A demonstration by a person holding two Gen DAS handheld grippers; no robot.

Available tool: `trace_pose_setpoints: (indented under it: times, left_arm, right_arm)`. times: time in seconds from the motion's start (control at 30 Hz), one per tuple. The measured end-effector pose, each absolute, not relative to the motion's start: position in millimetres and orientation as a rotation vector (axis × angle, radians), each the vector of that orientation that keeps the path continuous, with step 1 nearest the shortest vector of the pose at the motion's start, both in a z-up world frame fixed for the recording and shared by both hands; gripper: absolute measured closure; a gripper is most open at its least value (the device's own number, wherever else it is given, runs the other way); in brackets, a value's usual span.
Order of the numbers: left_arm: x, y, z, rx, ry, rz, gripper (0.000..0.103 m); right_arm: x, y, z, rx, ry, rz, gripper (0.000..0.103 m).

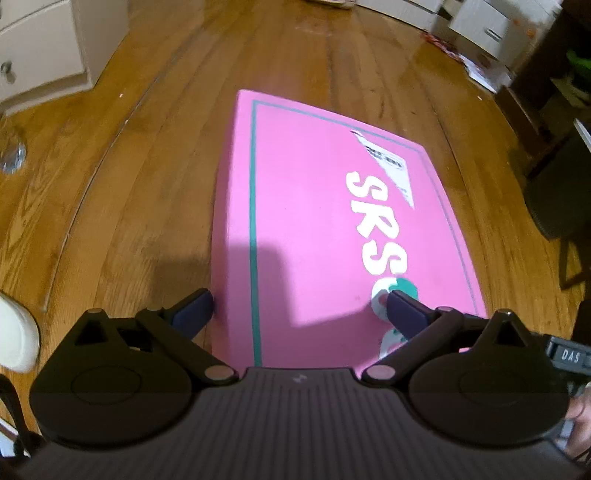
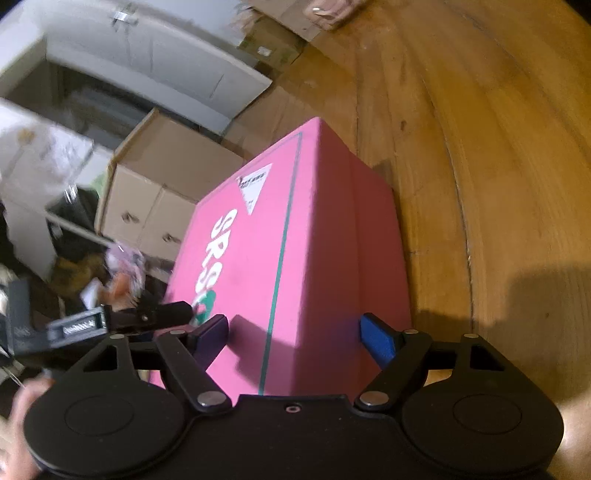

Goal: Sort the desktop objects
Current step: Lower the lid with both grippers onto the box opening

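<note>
A large pink box (image 1: 314, 206) with white "SRS" lettering, a teal border line and a torn white label stands on the wooden floor. My left gripper (image 1: 297, 308) is open and straddles the box's near left edge, one finger beside its left side and one over its top. In the right wrist view the same box (image 2: 280, 240) fills the middle. My right gripper (image 2: 295, 332) is open and straddles the box's near right edge. The left gripper's finger (image 2: 162, 314) shows at the left, over the box top. Neither holds anything.
White drawers (image 1: 40, 48) stand at far left, white boxes (image 1: 480, 26) at the back right. A cardboard box (image 2: 162, 184) and a white cabinet (image 2: 147, 62) stand beyond the pink box. Clutter (image 2: 122, 273) lies to its left. Wooden floor (image 2: 498, 166) lies to the right.
</note>
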State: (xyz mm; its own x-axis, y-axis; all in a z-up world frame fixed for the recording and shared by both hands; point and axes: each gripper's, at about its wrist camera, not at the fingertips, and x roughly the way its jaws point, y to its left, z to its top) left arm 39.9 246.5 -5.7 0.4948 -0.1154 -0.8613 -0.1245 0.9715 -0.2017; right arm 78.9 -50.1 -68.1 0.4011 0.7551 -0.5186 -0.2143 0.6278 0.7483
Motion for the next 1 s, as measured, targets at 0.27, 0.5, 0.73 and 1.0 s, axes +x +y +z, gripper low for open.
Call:
trace_pose_setpoints:
  times: [0.27, 0.5, 0.73, 1.0]
  left_arm:
    - [37.9, 253.4, -11.9, -0.276, 1.078, 0.020, 0.002]
    - [39.9, 245.2, -13.7, -0.240, 1.090, 0.016, 0.002]
    - [45.3, 251.5, -28.2, -0.287, 1.151, 0.031, 0.000]
    - [52.8, 251.4, -29.4, -0.275, 1.180, 0.023, 0.000]
  right_arm:
    - [69.6, -37.0, -46.0, 0.555, 0.936, 0.638, 0.021]
    - [71.1, -30.5, -43.2, 0.496, 0.944, 0.616, 0.021]
    - [70.6, -22.2, -46.5, 0.420, 0.976, 0.587, 0.023]
    - [74.7, -20.2, -50.0, 0.428, 0.989, 0.555, 0.023]
